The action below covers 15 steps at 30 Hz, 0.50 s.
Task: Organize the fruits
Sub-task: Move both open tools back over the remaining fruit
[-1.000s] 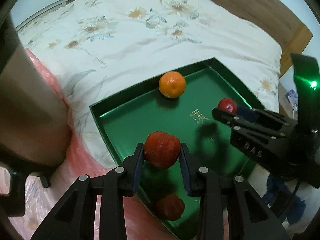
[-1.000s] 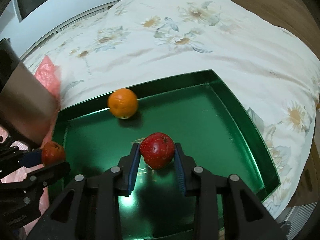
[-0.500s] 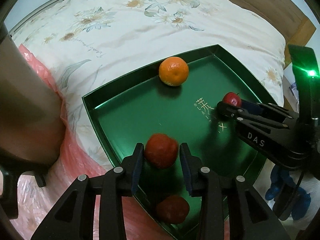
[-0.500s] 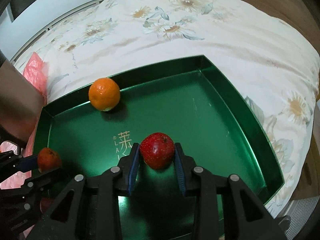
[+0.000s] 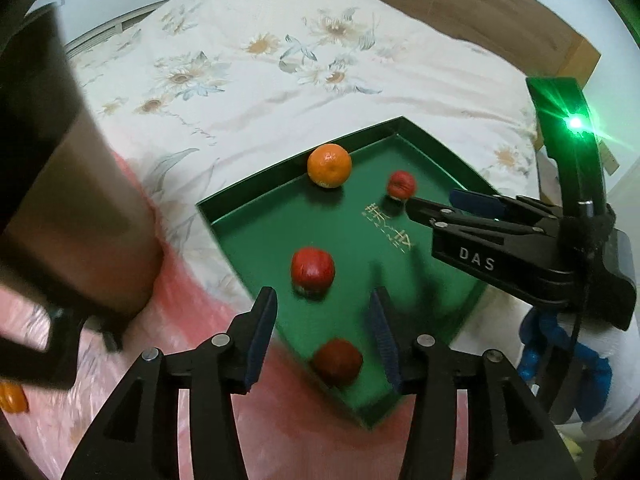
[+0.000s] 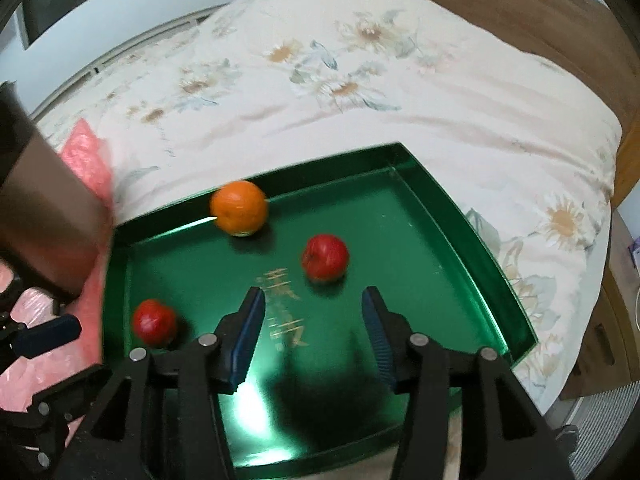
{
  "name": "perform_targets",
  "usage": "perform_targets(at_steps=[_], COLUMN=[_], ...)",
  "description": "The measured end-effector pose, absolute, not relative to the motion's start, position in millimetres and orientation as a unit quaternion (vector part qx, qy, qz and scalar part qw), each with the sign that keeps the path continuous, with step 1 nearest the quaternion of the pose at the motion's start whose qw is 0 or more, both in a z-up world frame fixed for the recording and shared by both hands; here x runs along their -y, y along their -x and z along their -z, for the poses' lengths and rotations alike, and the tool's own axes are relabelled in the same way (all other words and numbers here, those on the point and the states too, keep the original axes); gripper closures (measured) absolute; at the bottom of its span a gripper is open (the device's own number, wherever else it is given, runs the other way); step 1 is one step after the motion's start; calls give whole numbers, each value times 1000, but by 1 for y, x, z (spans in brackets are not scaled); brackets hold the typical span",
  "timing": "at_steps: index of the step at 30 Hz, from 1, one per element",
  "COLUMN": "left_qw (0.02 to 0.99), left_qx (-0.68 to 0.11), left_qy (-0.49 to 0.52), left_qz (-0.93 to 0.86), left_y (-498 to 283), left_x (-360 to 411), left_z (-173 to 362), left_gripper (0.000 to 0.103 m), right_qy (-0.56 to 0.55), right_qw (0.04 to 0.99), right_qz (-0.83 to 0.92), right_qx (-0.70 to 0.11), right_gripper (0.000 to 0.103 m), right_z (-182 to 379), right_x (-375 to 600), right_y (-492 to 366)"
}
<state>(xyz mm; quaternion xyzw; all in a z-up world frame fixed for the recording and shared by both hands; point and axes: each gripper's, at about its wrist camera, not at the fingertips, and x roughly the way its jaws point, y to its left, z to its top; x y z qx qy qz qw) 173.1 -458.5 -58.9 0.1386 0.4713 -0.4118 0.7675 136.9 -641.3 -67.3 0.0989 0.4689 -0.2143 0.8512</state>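
Observation:
A green tray (image 5: 256, 196) lies on the bed with an orange (image 5: 329, 165) at its far rim. My left gripper (image 5: 322, 320) hovers over the tray's near corner, its jaws opening and touching nothing. One red apple (image 5: 312, 270) lies just beyond its fingertips, and another red fruit (image 5: 338, 362) lies on the tray below, between the fingers in the picture. My right gripper (image 6: 312, 320) is also opening, with nothing between its pads. A red apple (image 6: 325, 257) rests on the tray ahead of it, beside the orange (image 6: 239, 208). The left gripper (image 6: 60, 356) shows at the lower left.
A floral quilt (image 6: 360, 80) covers the bed, with a wooden headboard (image 6: 520, 4) behind. Pink plastic (image 5: 180, 288) lies against the tray's left side, and a small orange (image 5: 10, 398) sits at the far left. A person's arm (image 5: 60, 200) fills the left edge.
Both grippers have opened and let go of their red apples, which now lie on the tray. Both have drawn back and up from the fruit.

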Motion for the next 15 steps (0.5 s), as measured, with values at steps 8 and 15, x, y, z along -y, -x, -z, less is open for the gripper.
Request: perform_targets(at_steps=[8,15], left_qw=[783,794], left_qx=[-453,-465], left_qy=[-142,-125], left_qz=[401,371], left_y=[-155,-155], left_x=[407,352], left_z=[43,40], left_gripper=[60,60], right_qy=[-73,-71], right_qw=[871,876], right_qz=[169,122], right_qx=[-456,-462], right_gripper=[26,26], right_z=[42,36], right_x=[584,533], right_y=[-135,-137])
